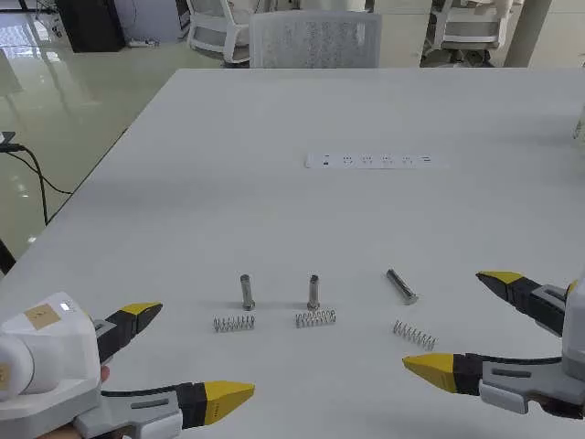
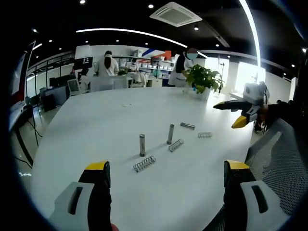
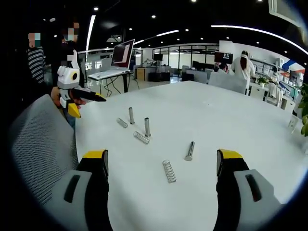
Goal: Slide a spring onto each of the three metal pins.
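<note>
Pins: three short grey metal pins stand well apart in a row on the white surface (image 1: 274,201). The left pin (image 1: 247,291) and middle pin (image 1: 313,291) are upright, wider end down. The right pin (image 1: 401,286) lies on its side.
Springs: three small coiled steel-wire springs lie flat, one just in front of each pin: left spring (image 1: 233,323), middle spring (image 1: 315,318), right spring (image 1: 414,335). None is on a pin yet.
Left side: the left gripper (image 1: 187,355) has its yellow-tipped jaws spread wide with nothing between them, near the left spring.
Right side: the right gripper (image 1: 457,322) is likewise wide and empty, near the right spring.
Handling, springs: probably very light, apt to roll or flick away, and soft enough to squash. Pinch gently across the coils mid-length, leaving one end free to thread.
Handling, pins: stiff and smooth. The upright ones look easy to topple, so steady the shank low. The fallen one is best taken near its head.
</note>
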The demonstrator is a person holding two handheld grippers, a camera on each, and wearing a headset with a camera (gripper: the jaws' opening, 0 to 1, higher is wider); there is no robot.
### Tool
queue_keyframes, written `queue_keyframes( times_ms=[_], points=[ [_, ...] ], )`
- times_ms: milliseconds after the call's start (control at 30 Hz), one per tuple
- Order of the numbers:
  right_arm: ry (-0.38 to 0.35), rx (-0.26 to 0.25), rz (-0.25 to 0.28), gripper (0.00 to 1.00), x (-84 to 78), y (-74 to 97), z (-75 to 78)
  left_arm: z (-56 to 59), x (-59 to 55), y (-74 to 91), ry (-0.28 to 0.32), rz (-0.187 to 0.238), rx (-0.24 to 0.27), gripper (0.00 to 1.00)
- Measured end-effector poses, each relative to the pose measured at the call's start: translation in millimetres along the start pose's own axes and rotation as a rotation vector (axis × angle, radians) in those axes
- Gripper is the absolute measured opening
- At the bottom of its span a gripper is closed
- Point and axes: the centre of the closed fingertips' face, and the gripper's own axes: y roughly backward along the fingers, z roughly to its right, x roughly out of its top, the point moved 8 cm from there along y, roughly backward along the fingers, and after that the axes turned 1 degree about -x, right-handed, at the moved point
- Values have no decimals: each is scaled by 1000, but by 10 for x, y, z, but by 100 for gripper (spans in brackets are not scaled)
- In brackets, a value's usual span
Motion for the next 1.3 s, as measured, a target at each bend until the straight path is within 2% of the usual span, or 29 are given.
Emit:
queue_keyframes(
  times_ms=[1300],
  points=[
    [-1, -2, -5, 94, -4, 0, -11, 18, 11, 3, 2, 0, 3, 97]
  ],
)
